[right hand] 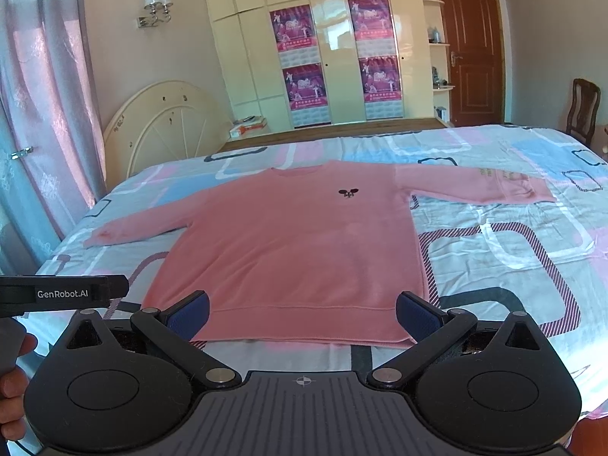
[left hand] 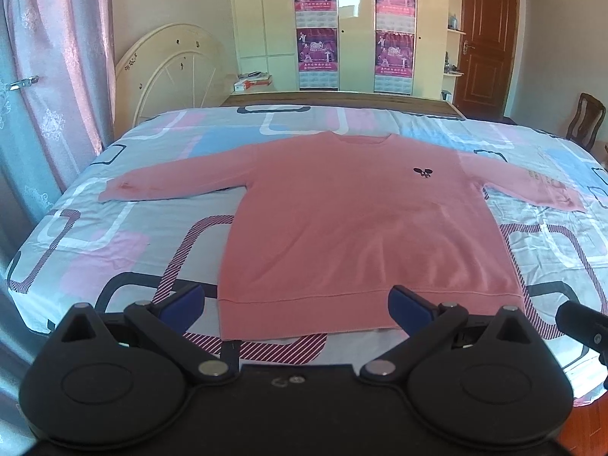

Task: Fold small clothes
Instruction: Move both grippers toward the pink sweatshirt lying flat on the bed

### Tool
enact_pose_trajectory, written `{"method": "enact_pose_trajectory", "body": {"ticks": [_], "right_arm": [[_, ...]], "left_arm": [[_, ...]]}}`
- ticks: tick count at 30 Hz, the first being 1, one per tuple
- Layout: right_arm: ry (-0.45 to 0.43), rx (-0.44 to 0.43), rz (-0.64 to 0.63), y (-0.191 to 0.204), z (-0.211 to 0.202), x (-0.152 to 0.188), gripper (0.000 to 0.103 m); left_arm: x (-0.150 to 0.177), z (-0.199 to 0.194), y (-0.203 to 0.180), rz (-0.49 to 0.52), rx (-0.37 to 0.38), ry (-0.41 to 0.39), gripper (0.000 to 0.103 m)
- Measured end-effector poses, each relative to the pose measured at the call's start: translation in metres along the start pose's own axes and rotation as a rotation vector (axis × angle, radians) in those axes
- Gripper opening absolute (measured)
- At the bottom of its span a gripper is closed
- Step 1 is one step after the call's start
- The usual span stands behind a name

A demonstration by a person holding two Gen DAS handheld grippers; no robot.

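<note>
Nothing has been folded yet, as far as the pictures show: the pink sweater (left hand: 353,209) lies face up and fully spread on the bed (left hand: 114,228), its neckline toward the far wooden footboard and its ribbed hem (left hand: 304,304) nearest the cameras. Both sleeves are stretched out sideways from the body — one sleeve (left hand: 171,184) reaching toward the curtain side of the sweater, the other sleeve (left hand: 532,186) toward the door side, with faint print near its cuff. A small dark emblem (left hand: 423,172) sits on the chest. So the whole job looks to remain: bringing the sleeves in over the body, then doubling the body from hem toward neckline. The left hand-held gripper (left hand: 296,306) hangs just short of the hem, its blue-padded fingers (left hand: 182,304) spread wide apart, gripping nothing; whether it stands above the cloth or brushes the sheet cannot be told from this view. The right hand-held gripper (right hand: 302,313) is likewise wide apart and empty, poised over the hem edge of the sweater, its pads (right hand: 418,313) framing the lower part of the body without clamping any fabric. In the right wrist view the left device's black body shows beside the hem on the curtain side, with part of a hand (right hand: 15,391) on its handle — the two tools sit near each other at the sweater's hem end.
</note>
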State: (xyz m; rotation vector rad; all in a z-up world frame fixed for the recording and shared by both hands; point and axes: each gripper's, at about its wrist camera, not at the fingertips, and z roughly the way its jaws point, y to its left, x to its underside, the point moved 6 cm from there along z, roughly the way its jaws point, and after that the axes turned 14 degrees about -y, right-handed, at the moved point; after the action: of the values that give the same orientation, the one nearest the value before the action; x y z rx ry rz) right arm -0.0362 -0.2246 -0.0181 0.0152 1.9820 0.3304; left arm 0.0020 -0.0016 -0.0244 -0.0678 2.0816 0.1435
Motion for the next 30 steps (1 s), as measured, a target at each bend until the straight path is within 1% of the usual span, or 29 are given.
{"method": "enact_pose_trajectory", "body": {"ticks": [14,30], "right_arm": [[-0.008,0.012,-0.006,0.0008,-0.0012,0.0023,0.103],[-0.009,0.024,-0.009,0.0015,-0.0013,0.0015,0.103]], "left_arm": [[-0.0004,-0.0012,0.0021,0.003,0.003,0.000,0.103],[0.0001,0.0064,0.0012,0.007,0.015,0.014,0.103]]}}
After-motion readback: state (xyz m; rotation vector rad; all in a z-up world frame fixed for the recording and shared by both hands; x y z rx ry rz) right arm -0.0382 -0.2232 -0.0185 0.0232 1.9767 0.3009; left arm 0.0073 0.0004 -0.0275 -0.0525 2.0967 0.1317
